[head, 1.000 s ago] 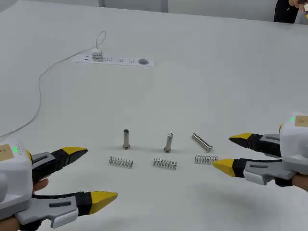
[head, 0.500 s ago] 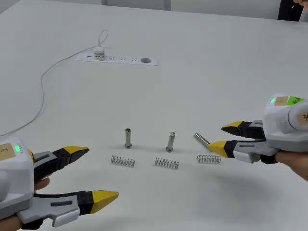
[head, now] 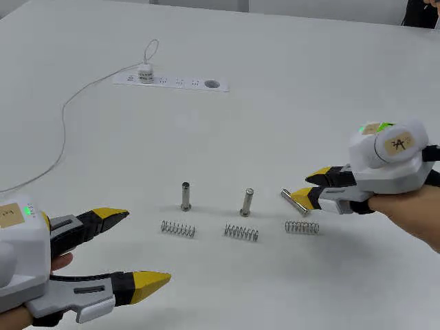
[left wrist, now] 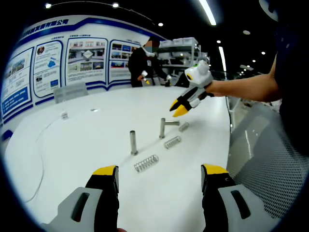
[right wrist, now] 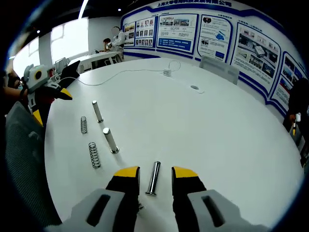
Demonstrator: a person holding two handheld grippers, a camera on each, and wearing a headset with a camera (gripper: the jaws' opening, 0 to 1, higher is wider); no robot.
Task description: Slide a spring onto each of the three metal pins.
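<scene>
Table: white, carries all parts.
Cable: runs from the left edge of the head view to the strip.
Strip: flat on the table, well beyond the pins.
Left gripper: near left, above the table, jaws wide apart, holding nothing.
Right gripper: low at the right pin, jaws narrow, one on each side of it, with a small gap visible on both sides in the right gripper view.
Left pin: upright.
Middle pin: upright.
Right pin: lying flat, between the right gripper's tips.
Springs: left spring, middle spring and right spring lie flat, one just in front of each pin, none on a pin.
</scene>
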